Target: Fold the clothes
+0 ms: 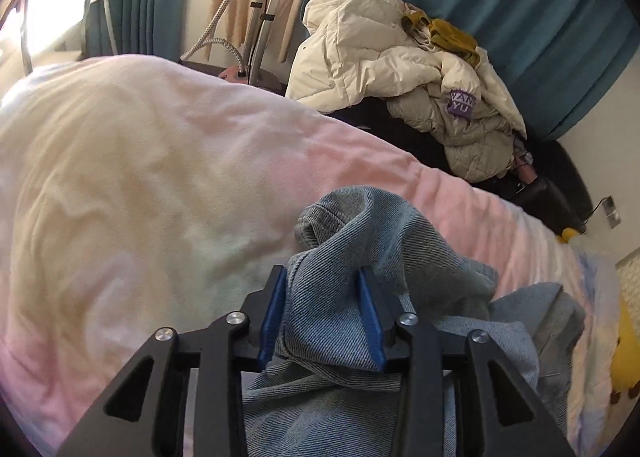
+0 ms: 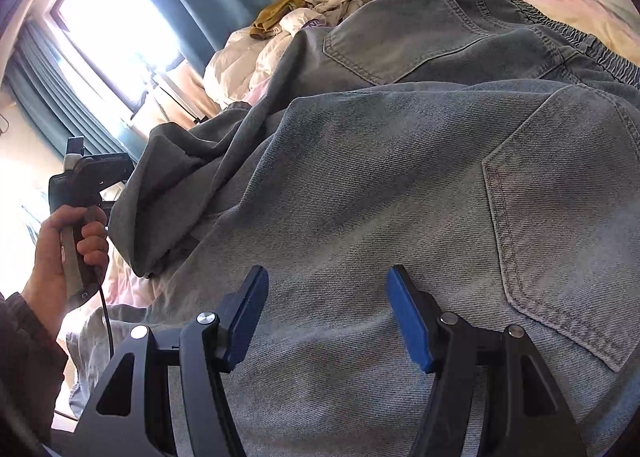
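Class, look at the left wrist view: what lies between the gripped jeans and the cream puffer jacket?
Bare pink bedcover lies between the jeans, which the left gripper pinches, and the jacket.

Faded blue-grey denim jeans (image 2: pixel 400 161) with tonal stitching, centre frame. Pastel pink-cream blanket (image 1: pixel 140 177) at left, cream puffer jacket (image 1: pixel 380 57) with purple patch upper centre, mustard cloth (image 1: pixel 452 37) on top. Teal curtains (image 1: pixel 520 17) upper right; blue pads on black gripper fingers (image 2: pixel 412 321).

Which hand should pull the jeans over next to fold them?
Probably the left. The left tool is shut on a bunched fold of the jeans, so it can pull straight away. The right tool is open over flat denim near a back pocket, gripping nothing.
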Available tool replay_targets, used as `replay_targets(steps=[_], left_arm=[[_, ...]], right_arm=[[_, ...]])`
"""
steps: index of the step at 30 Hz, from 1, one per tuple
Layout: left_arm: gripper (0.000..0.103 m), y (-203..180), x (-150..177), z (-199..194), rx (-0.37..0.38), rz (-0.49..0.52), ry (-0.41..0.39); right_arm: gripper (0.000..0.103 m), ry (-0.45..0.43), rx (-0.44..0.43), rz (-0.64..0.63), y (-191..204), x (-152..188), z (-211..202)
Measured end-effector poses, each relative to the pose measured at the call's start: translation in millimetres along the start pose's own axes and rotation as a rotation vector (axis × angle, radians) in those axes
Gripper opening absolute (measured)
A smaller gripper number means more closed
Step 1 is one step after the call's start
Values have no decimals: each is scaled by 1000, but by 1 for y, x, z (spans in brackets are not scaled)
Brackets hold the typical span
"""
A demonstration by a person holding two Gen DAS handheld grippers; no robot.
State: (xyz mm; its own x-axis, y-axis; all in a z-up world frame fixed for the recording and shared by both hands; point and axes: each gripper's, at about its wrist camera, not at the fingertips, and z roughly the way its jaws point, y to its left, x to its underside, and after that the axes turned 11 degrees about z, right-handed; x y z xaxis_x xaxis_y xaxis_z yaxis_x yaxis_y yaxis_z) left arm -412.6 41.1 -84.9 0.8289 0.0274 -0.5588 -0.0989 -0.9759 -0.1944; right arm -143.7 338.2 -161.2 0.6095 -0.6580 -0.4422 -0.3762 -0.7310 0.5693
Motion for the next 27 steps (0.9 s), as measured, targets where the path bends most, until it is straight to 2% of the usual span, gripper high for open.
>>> replay_targets(steps=[1, 3, 5, 11, 17, 20, 22, 27], left_arm=[[8, -5, 1, -3, -23, 32, 2], [8, -12, 0, -15, -54, 70, 13], [7, -16, -5, -42, -90, 88, -38], [7, 9, -31, -155, -235, -16, -235], [7, 58, -39, -252, -425, -153, -359], [7, 94, -32, -280, -492, -271, -367], [7, 118, -25, -284, -517, -329, -329], [7, 158, 3, -254, -510, -423, -240]], right_arm=[[62, -2, 1, -3, 0, 0, -1], [62, -11, 3, -9, 2, 1, -4], [62, -25, 6, -16, 3, 1, -8], [62, -63, 15, -36, 6, 2, -21], [62, -78, 16, -54, 9, 2, -30], [62, -88, 18, -58, 10, 2, -34], [62, -85, 18, -58, 11, 2, -34], [62, -84, 21, -67, 13, 2, -31]])
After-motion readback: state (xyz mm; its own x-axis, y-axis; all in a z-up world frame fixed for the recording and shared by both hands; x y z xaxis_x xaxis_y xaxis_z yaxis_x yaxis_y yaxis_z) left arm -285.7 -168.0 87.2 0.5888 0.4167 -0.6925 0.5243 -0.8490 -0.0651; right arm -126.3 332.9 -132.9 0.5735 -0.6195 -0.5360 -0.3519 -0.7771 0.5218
